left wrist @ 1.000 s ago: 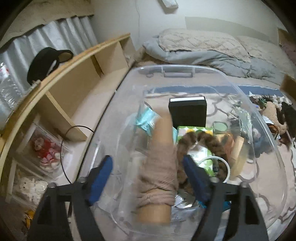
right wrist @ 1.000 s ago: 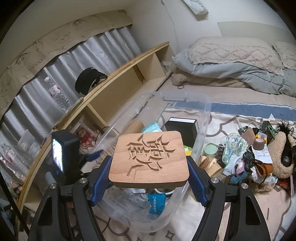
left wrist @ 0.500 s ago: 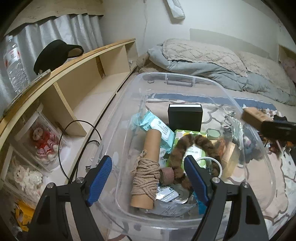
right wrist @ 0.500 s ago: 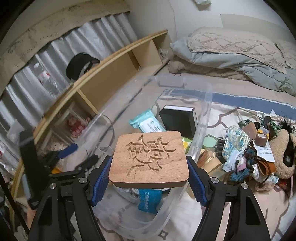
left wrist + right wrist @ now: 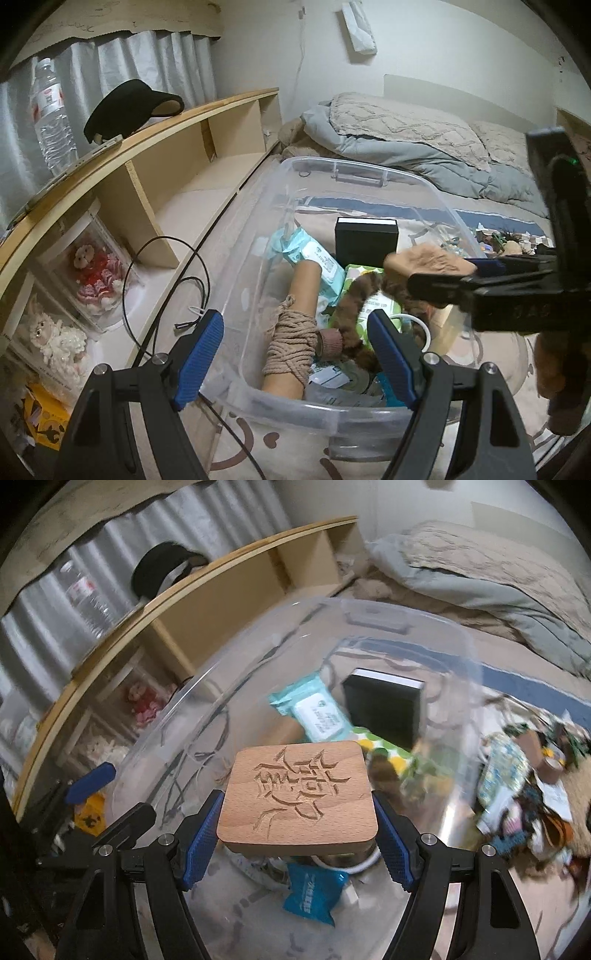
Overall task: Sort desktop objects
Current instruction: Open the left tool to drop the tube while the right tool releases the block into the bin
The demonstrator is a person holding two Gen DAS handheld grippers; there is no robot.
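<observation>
**A:** State the largest container and its contents.

**B:** A clear plastic bin sits on a patterned bed cover, beside a wooden shelf unit. Inside it: a black box upright near the far wall, a teal wipes pack, a cardboard tube wound with tan cord, a brown furry strip lying over a green pack, and a blue packet near the front wall.

**A:** Report the jaws.

**B:** The right gripper clamps a carved wooden block; both blue pads press its side edges, and the block is held flat above the bin interior. The left gripper has its jaws spread wide with nothing between them, positioned above the bin's near wall and pointing at the tube.

**A:** Surrounding items and obstructions?

**B:** In the left wrist view, the right gripper and block cross the right side of the bin, covering part of its contents. A loose pile of small objects lies on the bed cover right of the bin. A black visor and a water bottle stand on the shelf top; dolls occupy its lower compartments. A black cable runs between shelf and bin.
</observation>
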